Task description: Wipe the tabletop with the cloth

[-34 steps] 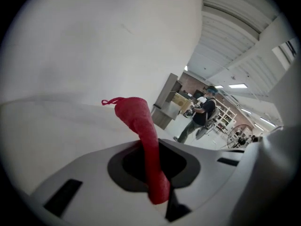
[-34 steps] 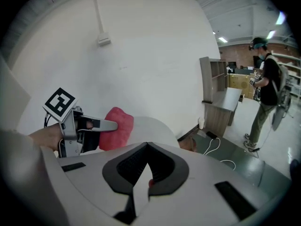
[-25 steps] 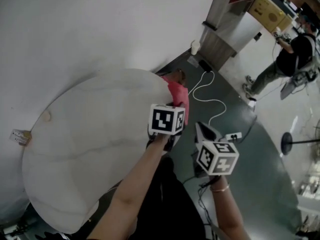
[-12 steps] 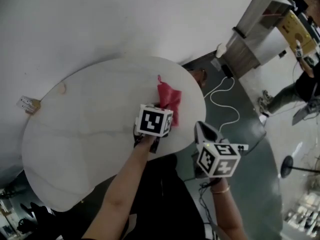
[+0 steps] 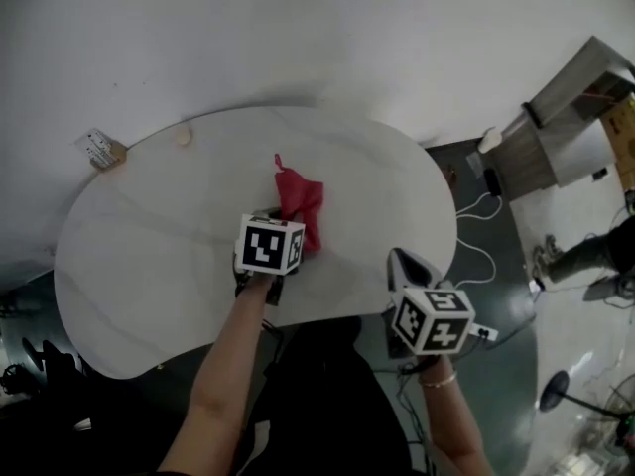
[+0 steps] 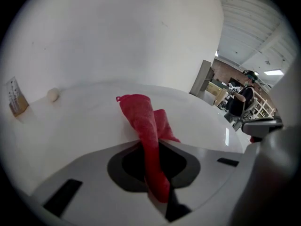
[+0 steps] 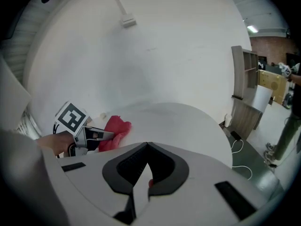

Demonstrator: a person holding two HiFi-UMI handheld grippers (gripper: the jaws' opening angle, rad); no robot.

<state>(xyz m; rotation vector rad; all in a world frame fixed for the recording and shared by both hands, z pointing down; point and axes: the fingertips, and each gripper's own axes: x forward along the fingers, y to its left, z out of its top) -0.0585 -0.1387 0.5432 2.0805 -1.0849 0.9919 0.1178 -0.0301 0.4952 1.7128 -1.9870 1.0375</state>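
Cloth, red and bunched, lies mid-tabletop, one end clenched in the left tongs. Bare surface spreads wide to its left and right, and the far edge runs close along the wall. Right tongs, pressed together on nothing, hover by the near edge.

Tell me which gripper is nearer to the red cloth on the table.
Left. The left gripper is shut on the red cloth, which lies on the tabletop. The right gripper hangs by the table's near edge, apart from the cloth, jaws together.
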